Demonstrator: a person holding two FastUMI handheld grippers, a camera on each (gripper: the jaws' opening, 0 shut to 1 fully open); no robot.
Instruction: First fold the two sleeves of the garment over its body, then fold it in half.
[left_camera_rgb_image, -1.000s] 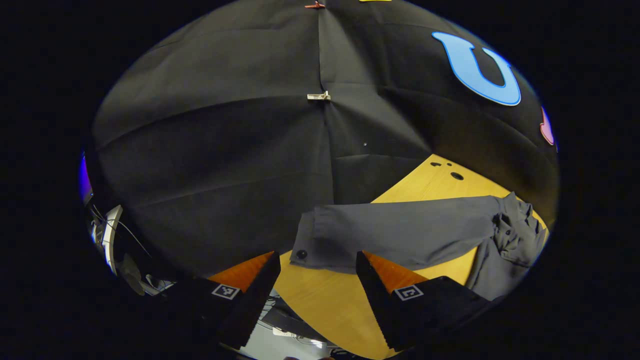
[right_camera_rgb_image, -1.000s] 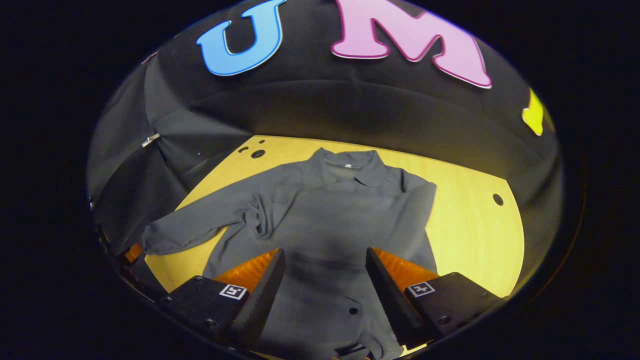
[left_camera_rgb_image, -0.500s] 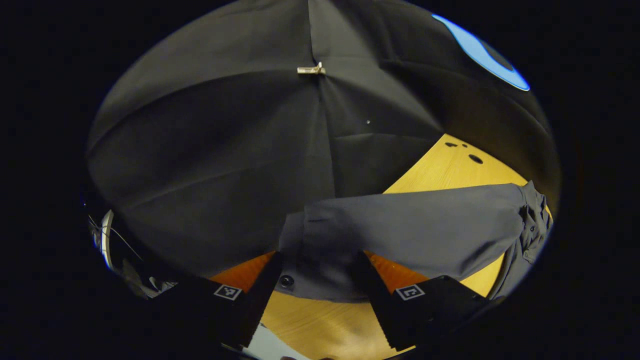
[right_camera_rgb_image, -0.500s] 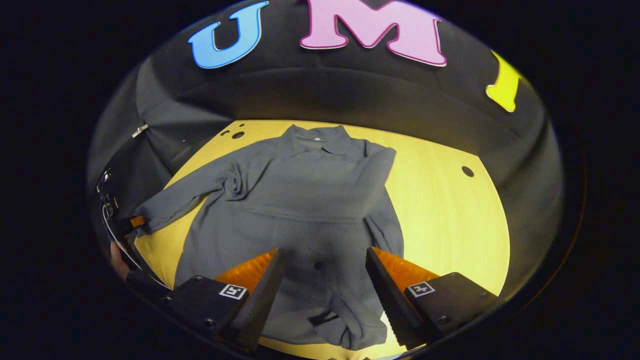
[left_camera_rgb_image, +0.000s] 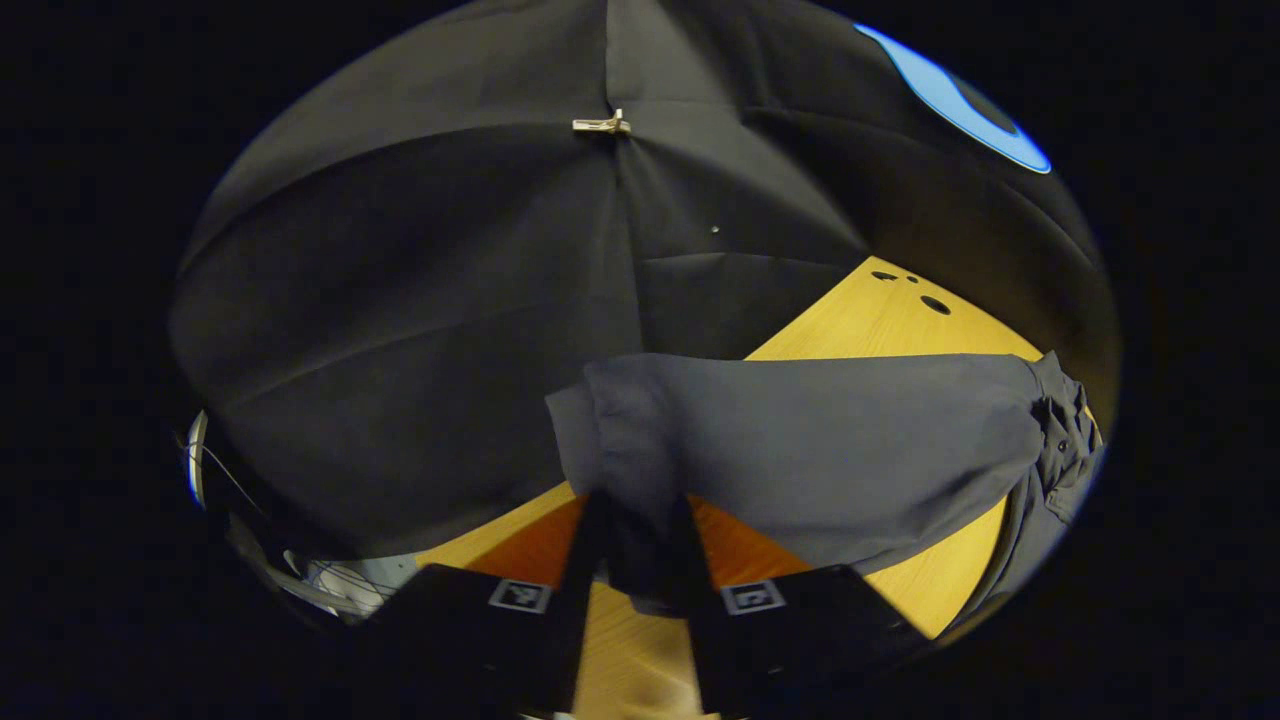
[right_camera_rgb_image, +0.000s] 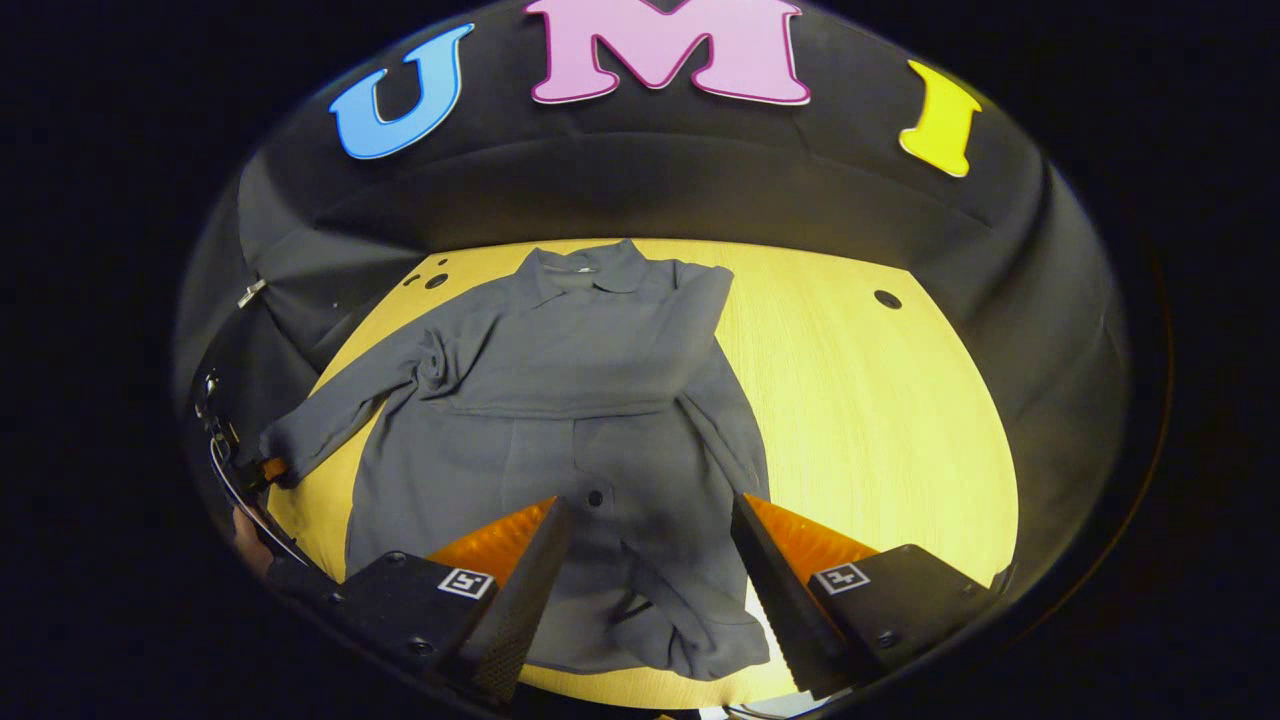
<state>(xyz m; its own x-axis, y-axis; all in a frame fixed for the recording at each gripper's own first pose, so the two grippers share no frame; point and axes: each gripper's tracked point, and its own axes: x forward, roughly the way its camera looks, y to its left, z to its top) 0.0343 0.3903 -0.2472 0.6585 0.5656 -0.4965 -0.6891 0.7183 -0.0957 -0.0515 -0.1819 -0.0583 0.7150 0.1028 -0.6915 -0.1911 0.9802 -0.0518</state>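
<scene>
Both fingers (left_camera_rgb_image: 585, 560) of my left gripper (left_camera_rgb_image: 637, 560) now clamp the cuff (left_camera_rgb_image: 620, 440) of the outstretched sleeve (left_camera_rgb_image: 830, 440); half a second ago they stood open around it. With that grip secured, I judge the sleeve ready to carry over the garment (right_camera_rgb_image: 580, 400), which lies flat on the table (right_camera_rgb_image: 880, 420). My right gripper (right_camera_rgb_image: 650, 570) hovers above the hem, wide open, holding nothing.
</scene>
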